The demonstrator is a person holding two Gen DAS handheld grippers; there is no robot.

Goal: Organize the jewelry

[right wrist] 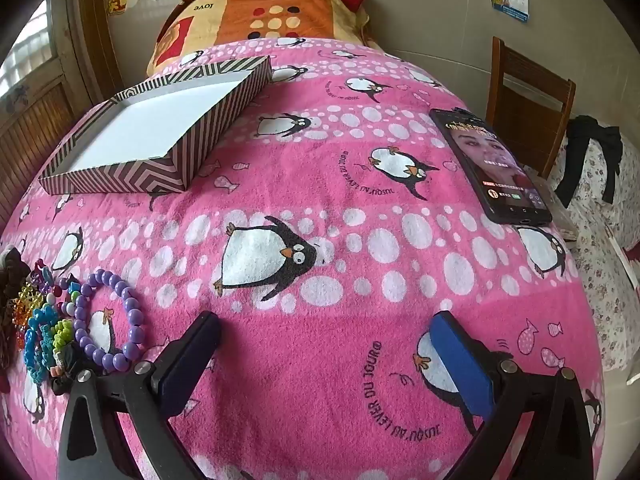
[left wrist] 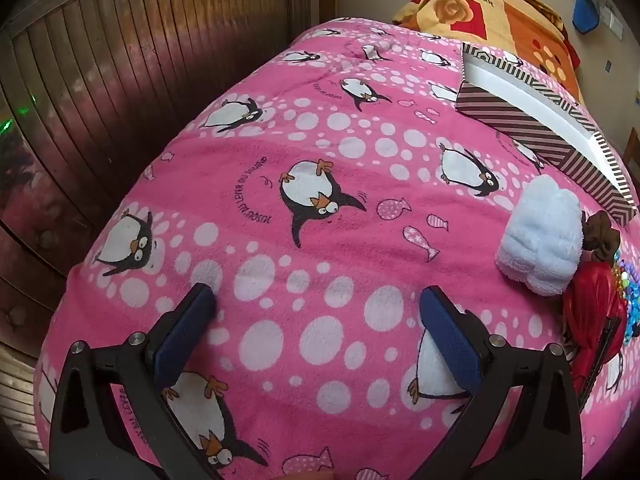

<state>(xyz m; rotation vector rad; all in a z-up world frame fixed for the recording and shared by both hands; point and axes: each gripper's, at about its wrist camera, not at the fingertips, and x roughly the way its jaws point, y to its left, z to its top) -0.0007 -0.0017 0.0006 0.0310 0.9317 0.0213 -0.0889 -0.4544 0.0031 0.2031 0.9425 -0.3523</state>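
Note:
A striped shallow box (right wrist: 120, 176) with a white inside lies on the pink penguin blanket (right wrist: 320, 184), far left in the right wrist view; the same box (left wrist: 532, 128) shows far right in the left wrist view. A purple bead bracelet (right wrist: 134, 316) lies left of my right gripper (right wrist: 326, 332), beside a heap of coloured bead jewelry (right wrist: 40, 328). My right gripper hangs open over bare blanket. My left gripper (left wrist: 318, 304) is open too, nothing between its blue pads. To its right lie a pale blue fluffy item (left wrist: 540, 240), a red hair clip (left wrist: 596, 312) and coloured beads (left wrist: 630, 292).
A phone (right wrist: 496, 168) with a lit screen lies near the blanket's right edge. A patterned pillow (right wrist: 256, 8) sits at the far end. A wooden chair (right wrist: 528, 104) stands at the right, and a dark wooden cabinet (left wrist: 120, 60) at the left.

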